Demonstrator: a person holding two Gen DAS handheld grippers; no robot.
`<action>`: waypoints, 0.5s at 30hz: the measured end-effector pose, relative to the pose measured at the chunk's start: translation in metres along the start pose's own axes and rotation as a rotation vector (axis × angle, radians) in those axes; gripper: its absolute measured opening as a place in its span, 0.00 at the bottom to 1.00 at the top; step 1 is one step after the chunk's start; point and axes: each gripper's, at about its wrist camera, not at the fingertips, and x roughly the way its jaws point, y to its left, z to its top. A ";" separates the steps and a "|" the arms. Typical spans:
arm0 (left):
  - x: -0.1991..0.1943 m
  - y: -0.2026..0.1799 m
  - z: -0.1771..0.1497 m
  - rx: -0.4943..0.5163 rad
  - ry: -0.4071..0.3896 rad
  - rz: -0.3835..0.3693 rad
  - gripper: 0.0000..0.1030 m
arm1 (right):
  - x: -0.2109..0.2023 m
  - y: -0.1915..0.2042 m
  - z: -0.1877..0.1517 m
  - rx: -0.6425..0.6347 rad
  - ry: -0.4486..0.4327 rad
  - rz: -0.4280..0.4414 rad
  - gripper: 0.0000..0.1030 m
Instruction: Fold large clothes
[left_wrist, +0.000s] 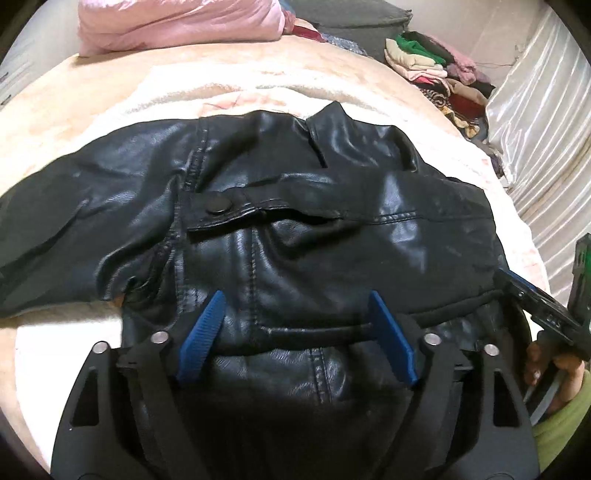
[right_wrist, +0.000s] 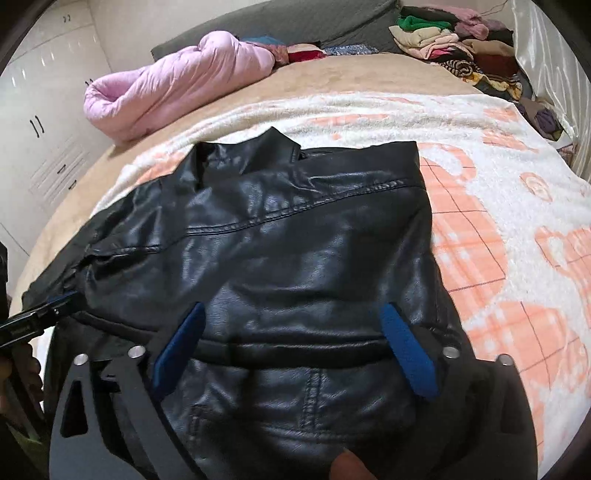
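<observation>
A black leather jacket (left_wrist: 288, 206) lies flat on the bed, collar at the far side, one sleeve spread out to the left in the left wrist view. My left gripper (left_wrist: 298, 295) hovers over the jacket's near hem, open, its blue pads (left_wrist: 201, 336) wide apart with only the leather lying beneath them. My right gripper (right_wrist: 294, 306) stands open the same way over the jacket (right_wrist: 295, 229) by its right edge. Each gripper shows at the edge of the other's view: the right gripper (left_wrist: 535, 306) and the left gripper (right_wrist: 33, 321).
A white and orange patterned blanket (right_wrist: 498, 229) covers the bed under the jacket. A rolled pink quilt (right_wrist: 166, 88) lies at the far left, and a pile of folded clothes (right_wrist: 454, 48) at the far right. White cupboards (right_wrist: 40, 122) stand left; a hand in a green sleeve (left_wrist: 561, 417) shows.
</observation>
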 end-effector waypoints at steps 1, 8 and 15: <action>-0.002 -0.001 0.000 -0.003 -0.005 0.000 0.80 | -0.002 0.002 -0.001 -0.001 -0.005 0.008 0.94; -0.022 -0.002 -0.002 -0.018 -0.041 0.027 0.91 | -0.020 0.029 -0.003 -0.030 -0.040 0.056 0.96; -0.036 0.002 -0.006 -0.026 -0.048 0.032 0.91 | -0.032 0.056 -0.002 -0.075 -0.051 0.080 0.96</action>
